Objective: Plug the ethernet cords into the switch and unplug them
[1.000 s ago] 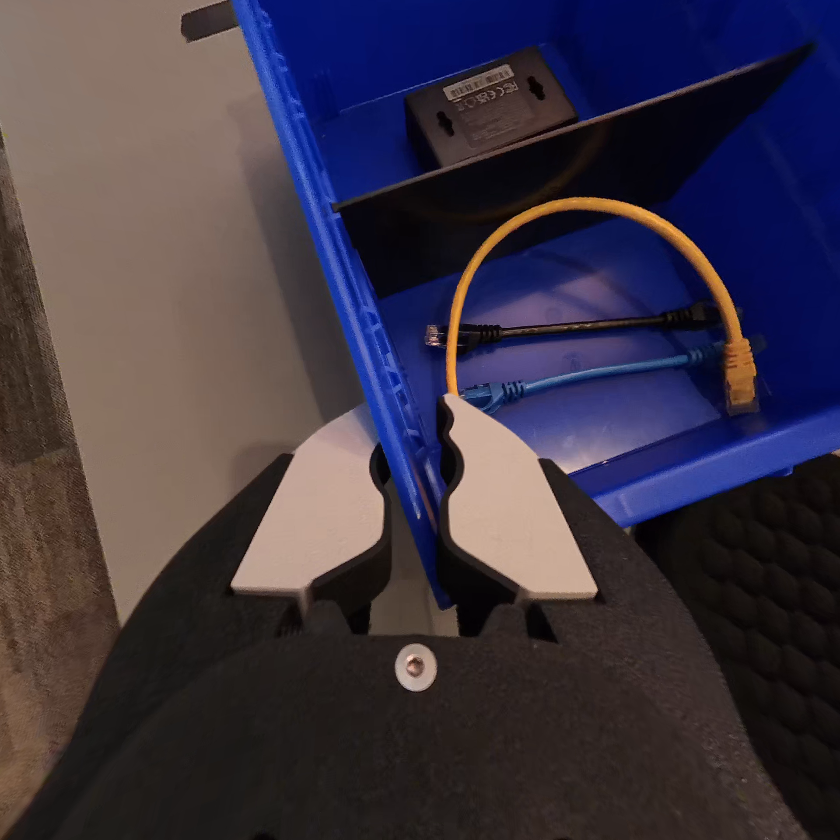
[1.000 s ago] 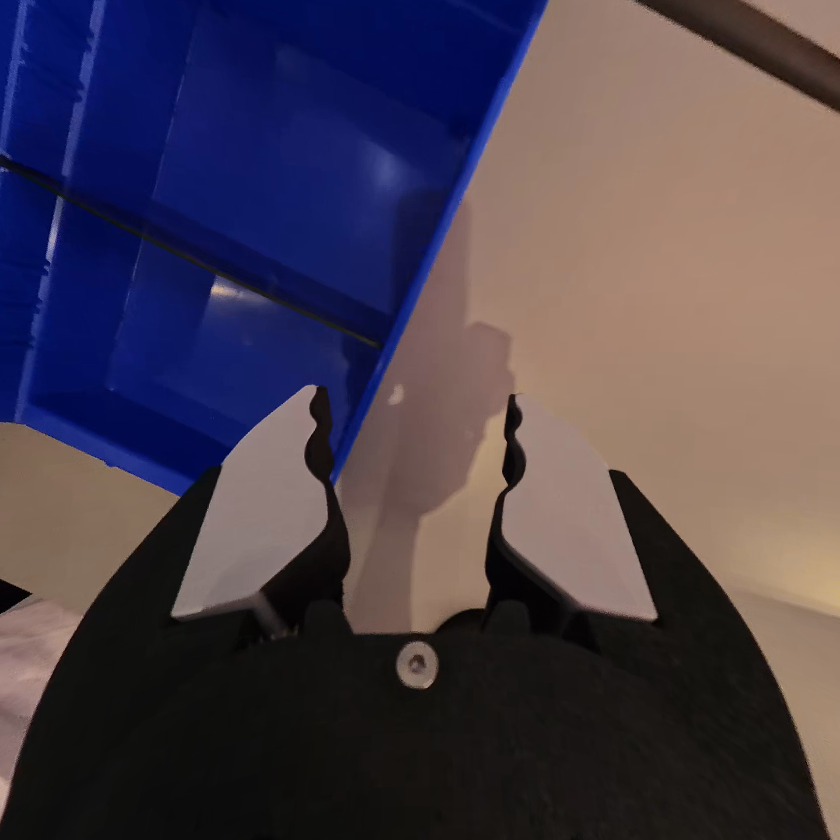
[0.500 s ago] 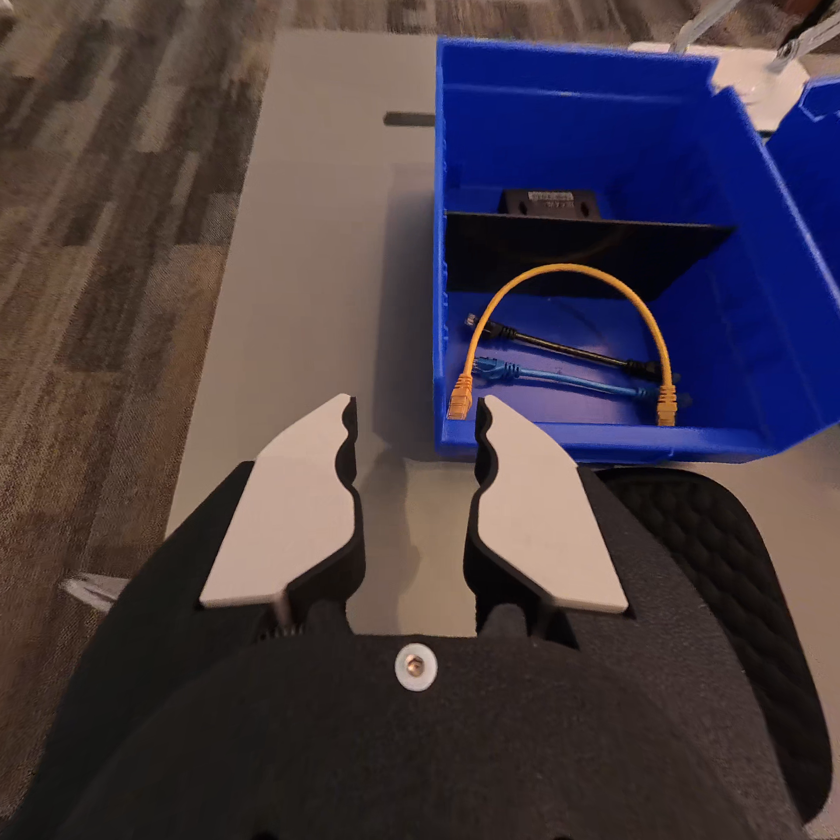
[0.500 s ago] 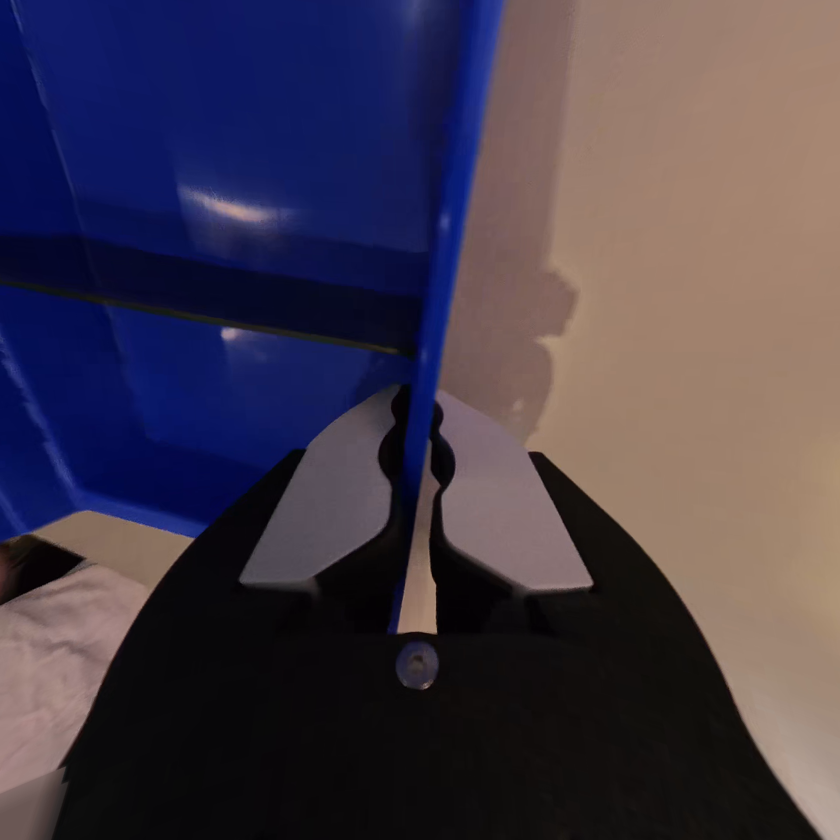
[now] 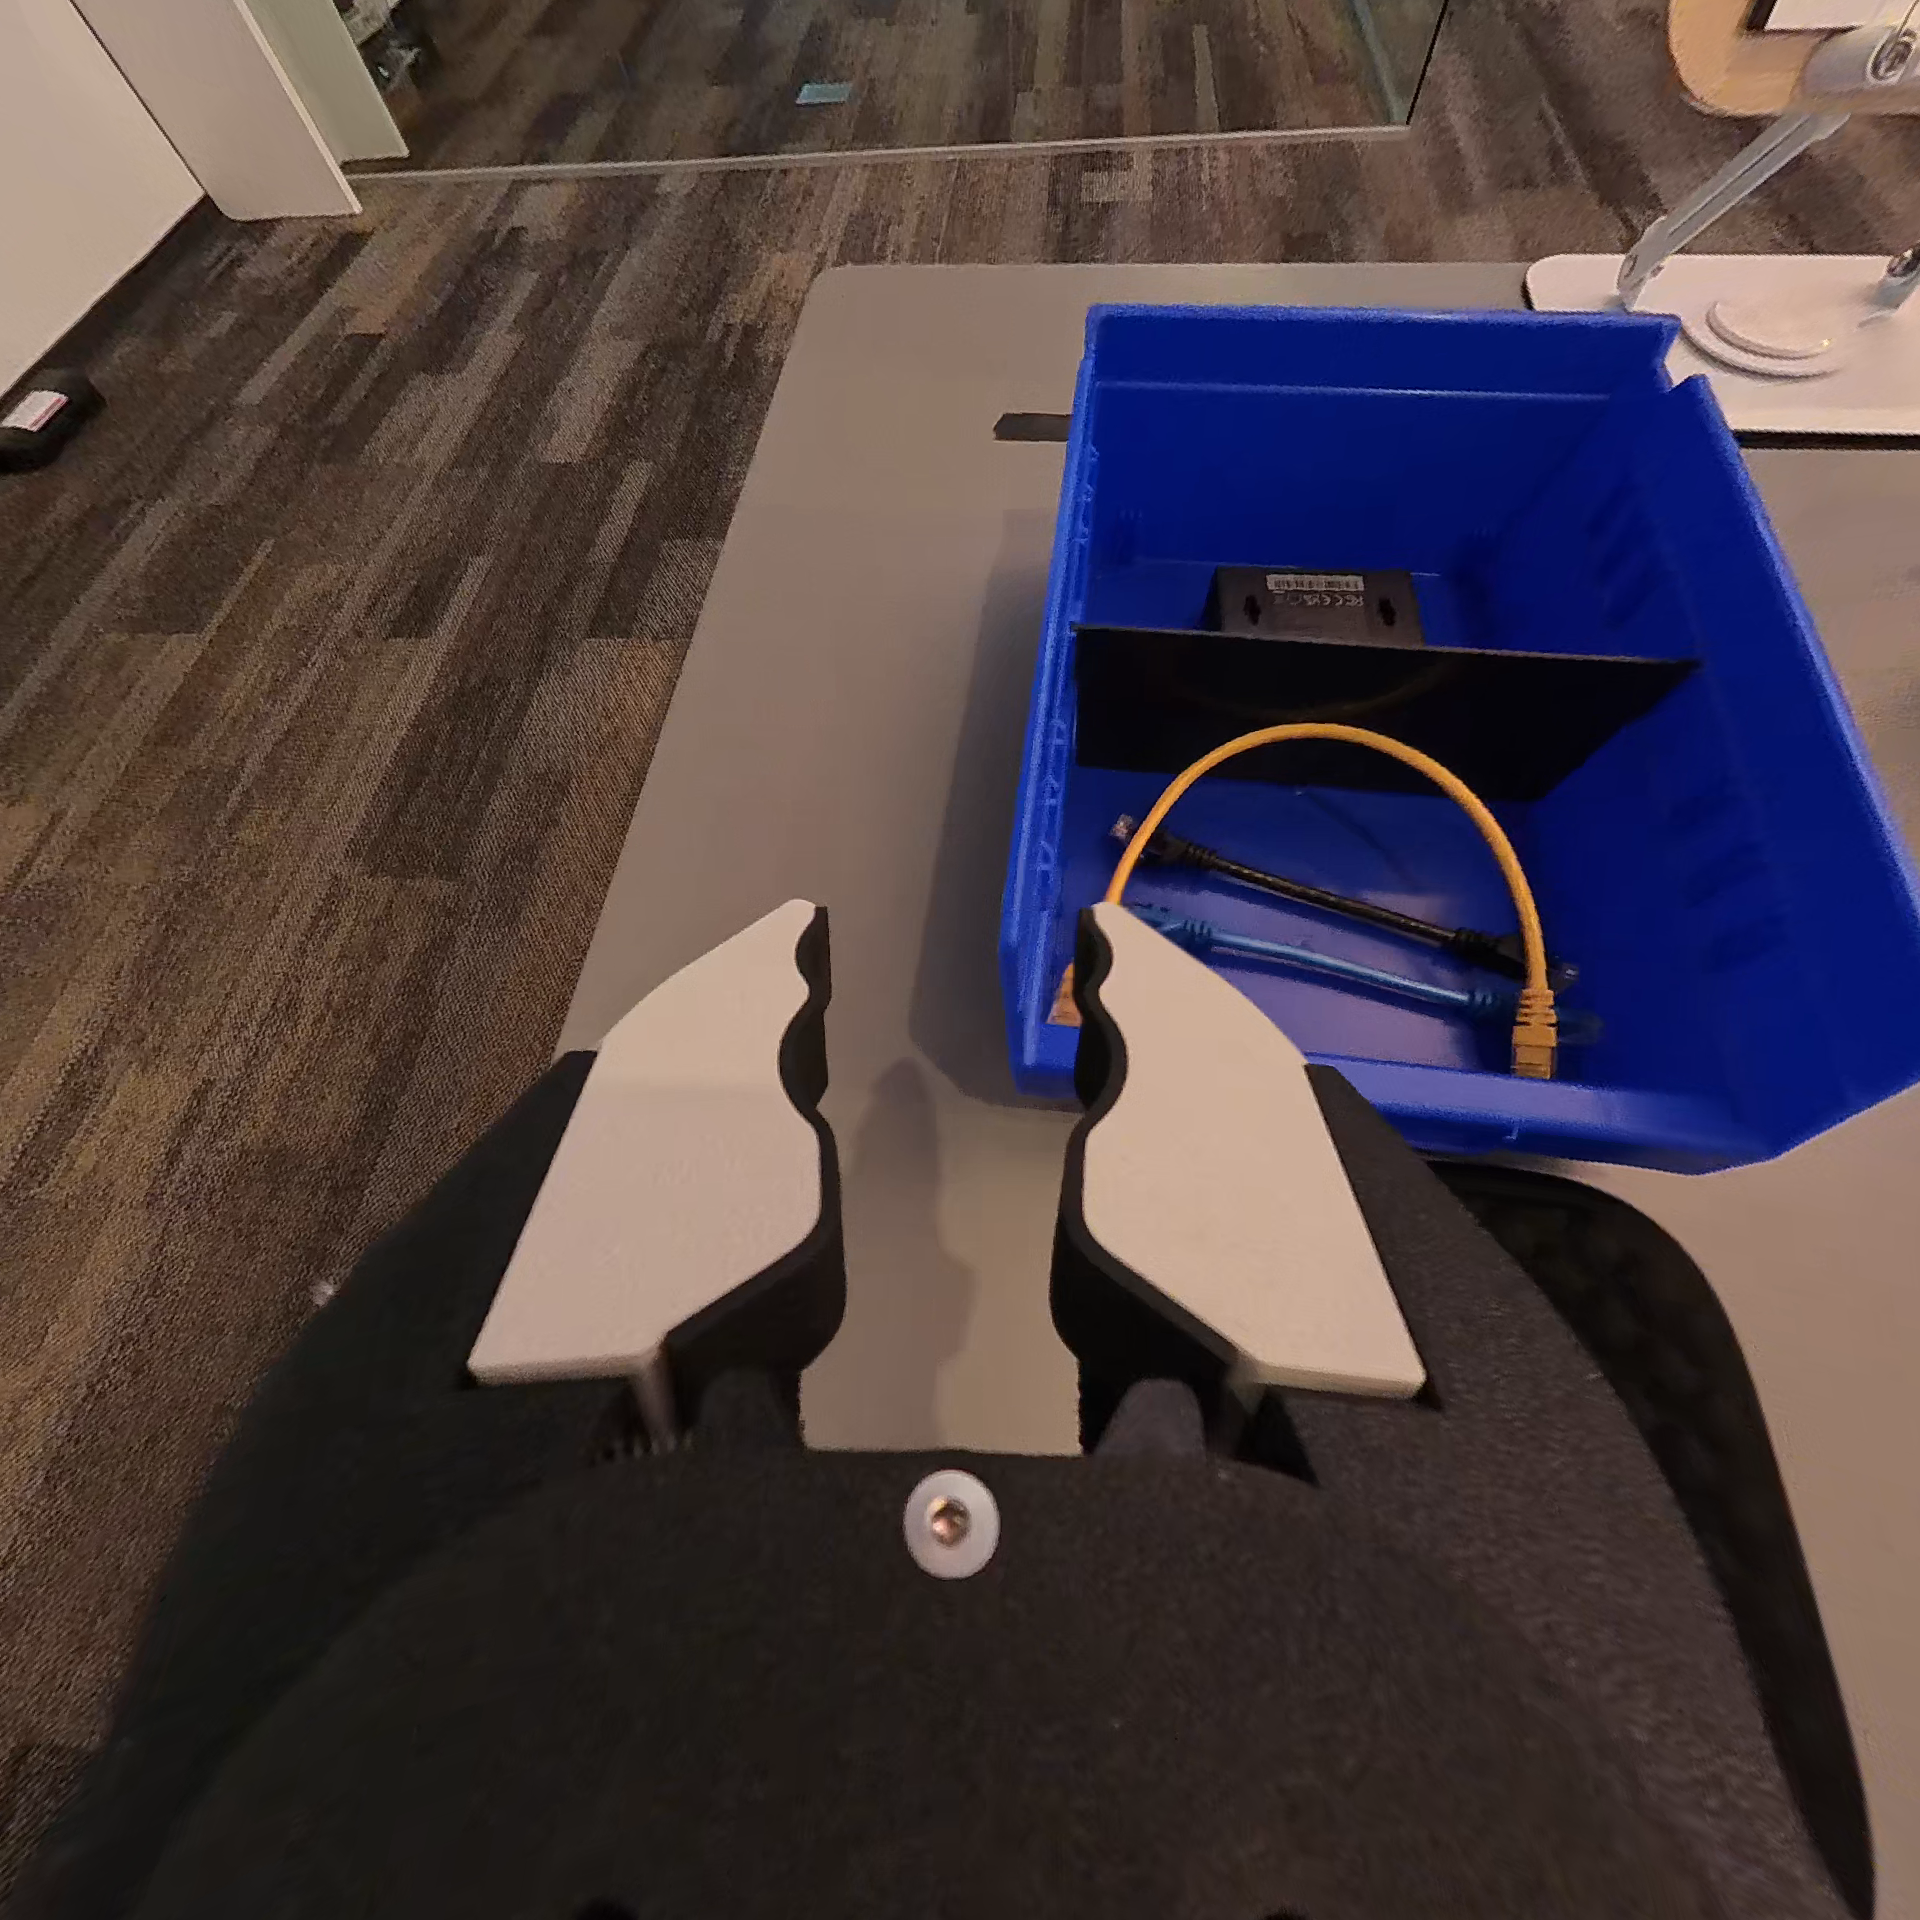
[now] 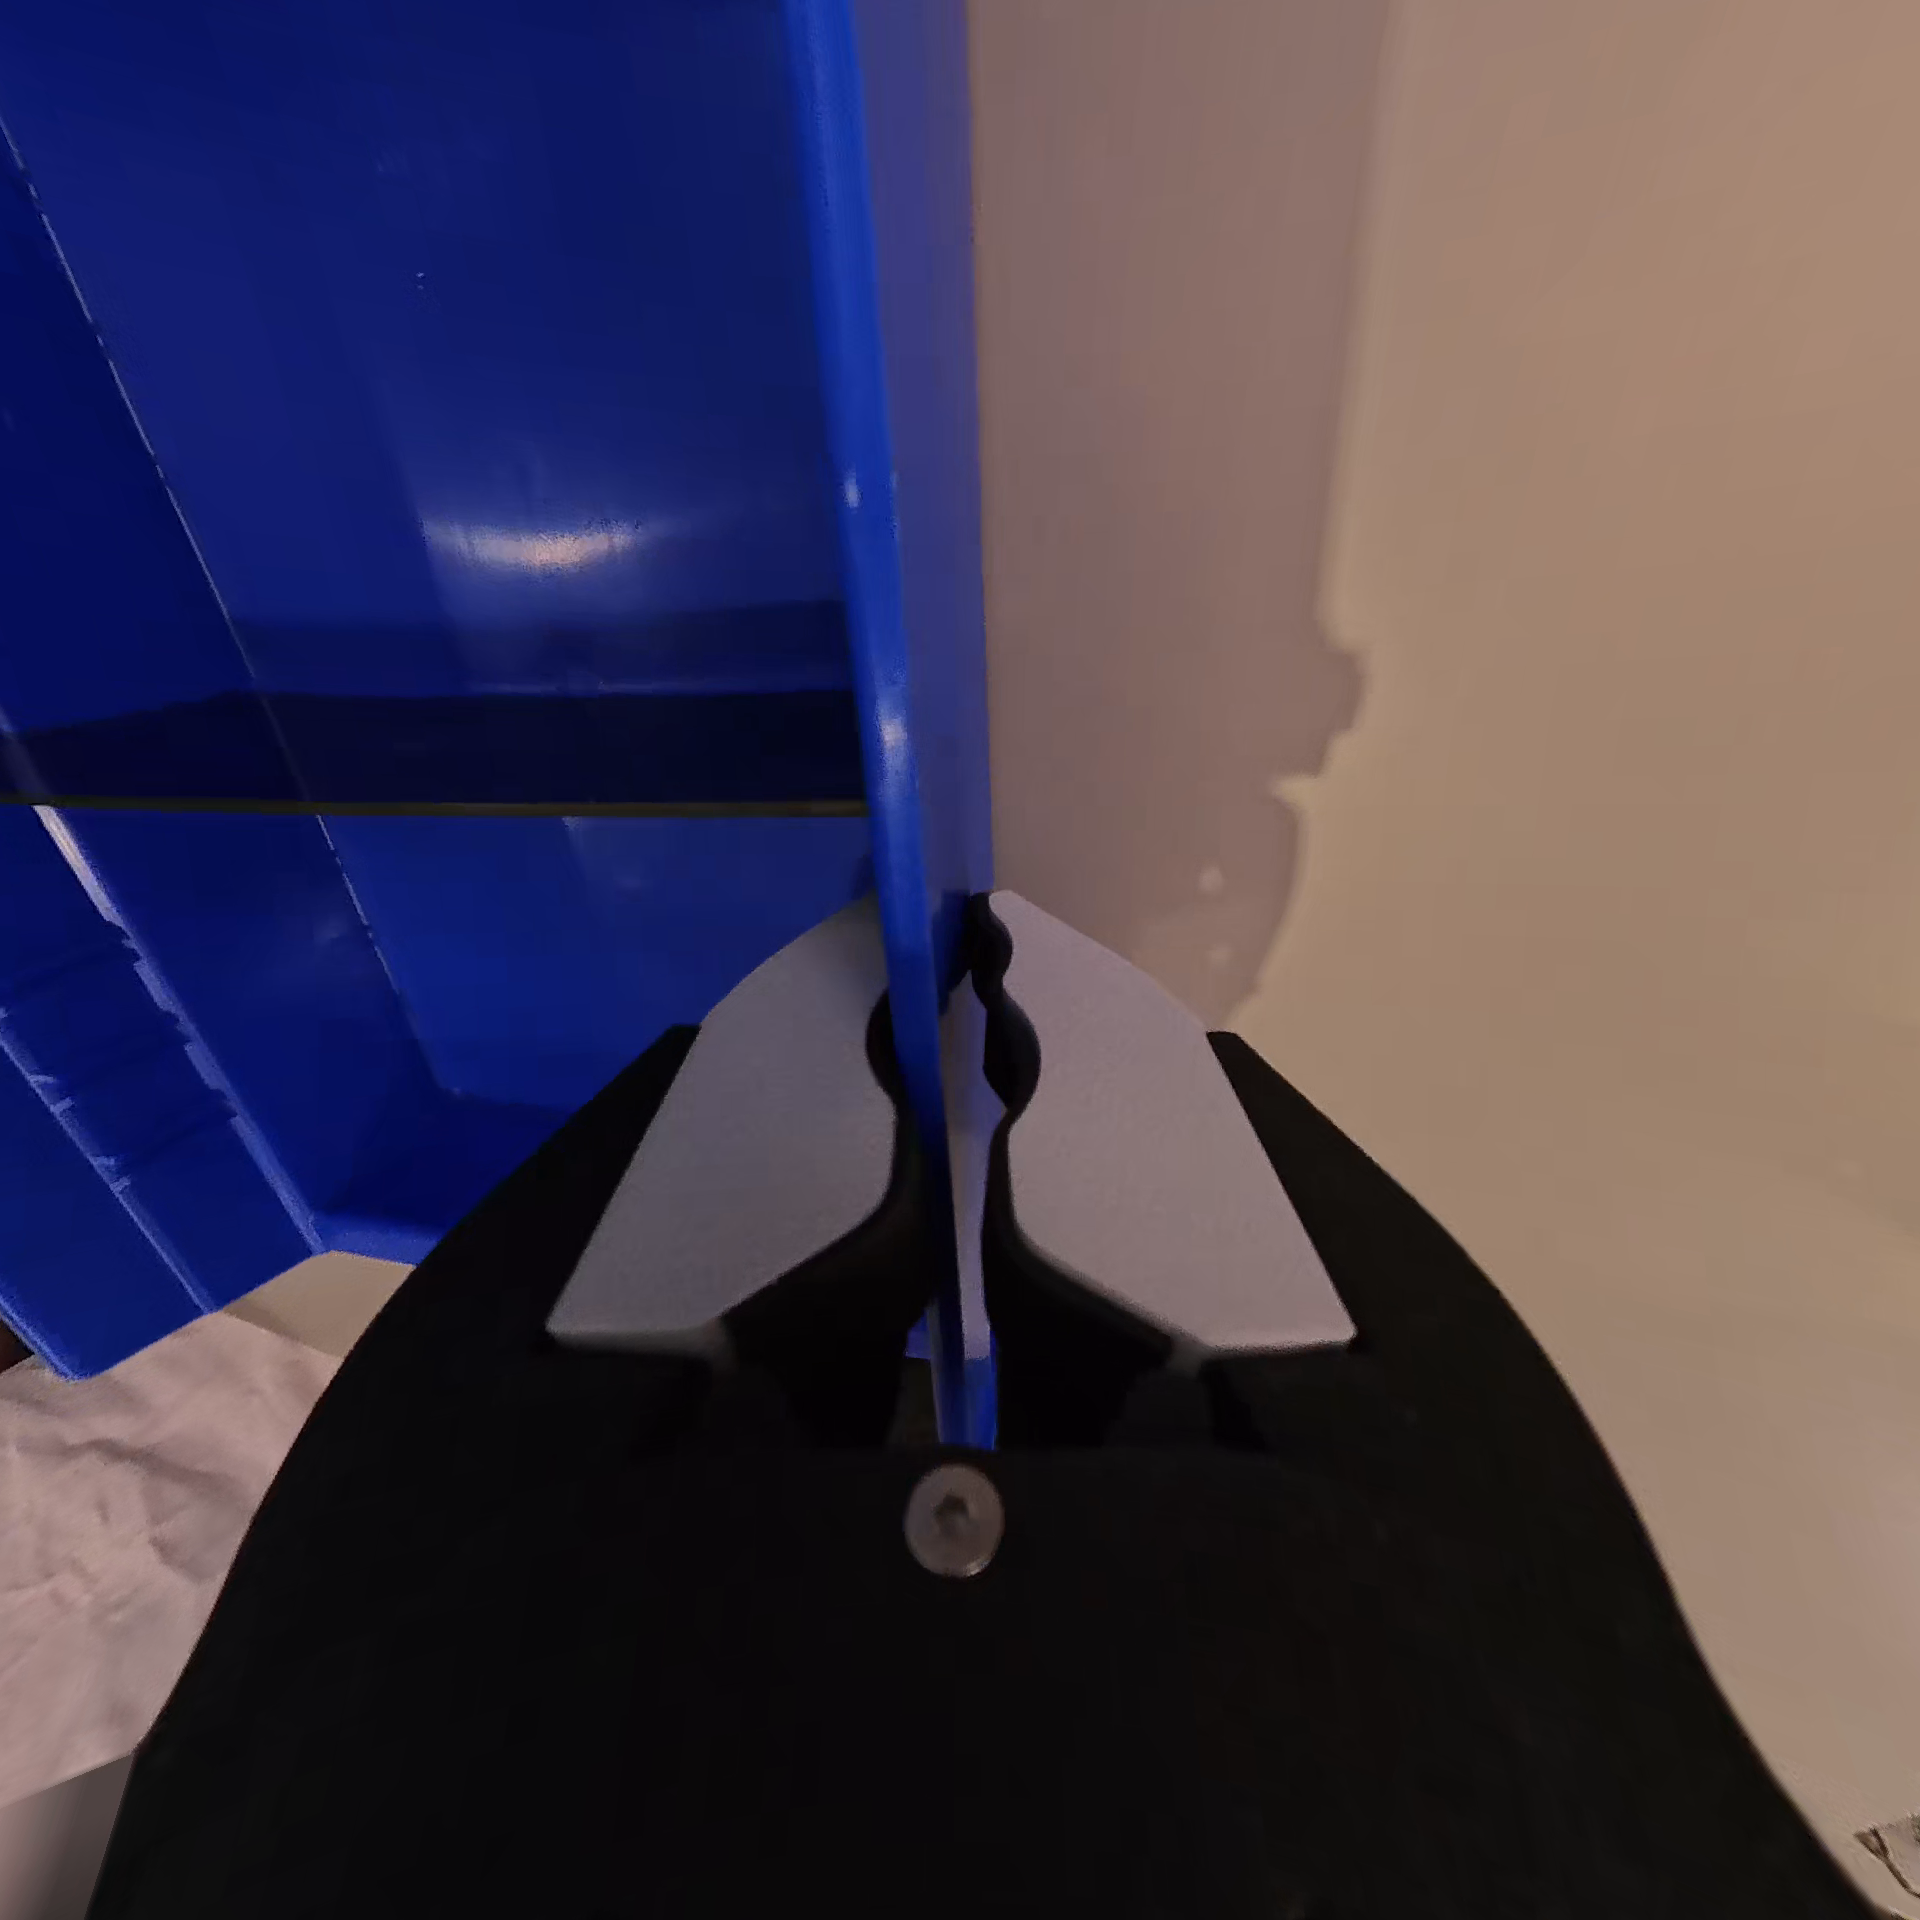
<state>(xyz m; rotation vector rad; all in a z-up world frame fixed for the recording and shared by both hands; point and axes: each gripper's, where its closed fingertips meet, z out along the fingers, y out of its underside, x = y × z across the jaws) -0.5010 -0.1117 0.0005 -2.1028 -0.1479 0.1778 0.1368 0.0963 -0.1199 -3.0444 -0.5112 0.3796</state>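
The left tongs (image 5: 951, 935) were held wide over the bench (image 5: 831, 727), beside a blue bin (image 5: 1766, 831). Yellow (image 5: 1340, 736), black (image 5: 1320, 899) and blue cords (image 5: 1340, 975) were separated from the switch (image 5: 1311, 603) by a black divider (image 5: 1351, 717). The right tongs (image 6: 930, 914) were clamped on another blue bin's wall (image 6: 883, 623).

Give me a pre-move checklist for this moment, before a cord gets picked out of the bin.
1. Left gripper open and empty: ok.
2. Right gripper free for a cord: not ok, it is shut on the blue bin wall.
3. Yellow cord, black cord and blue cord loose in the near compartment: ok.
4. Switch reachable: not ok, it lies behind the black divider.
5. Switch ports facing the cords: cannot tell.
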